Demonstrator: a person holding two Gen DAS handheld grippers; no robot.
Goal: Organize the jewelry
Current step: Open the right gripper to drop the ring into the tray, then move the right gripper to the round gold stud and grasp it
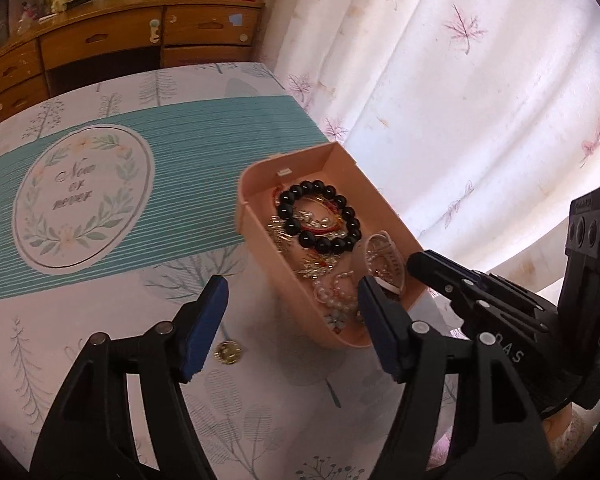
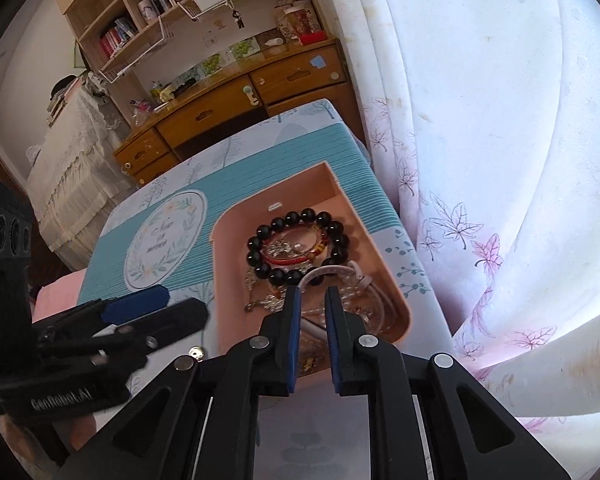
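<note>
On the left tool's (image 2: pixel 156 304) black body you can read "GenRobot.AI". On the right tool's (image 1: pixel 384 276) body you see only "DAS". Inside the wreath medallion (image 1: pixel 82 196) on the worktop cloth, script possibly reads "Now"; smaller lines stay illegible.

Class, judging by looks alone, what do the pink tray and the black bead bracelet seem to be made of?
Pink tray: probably moulded plastic, matte, with thin smooth walls and rounded corners. Black bead bracelet: glossy round beads showing sharp highlights, perhaps polished stone or glass; the look cannot settle which.

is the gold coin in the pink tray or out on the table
Out. The gold coin lies on the patterned tablecloth, just outside the pink tray's near wall.
</note>
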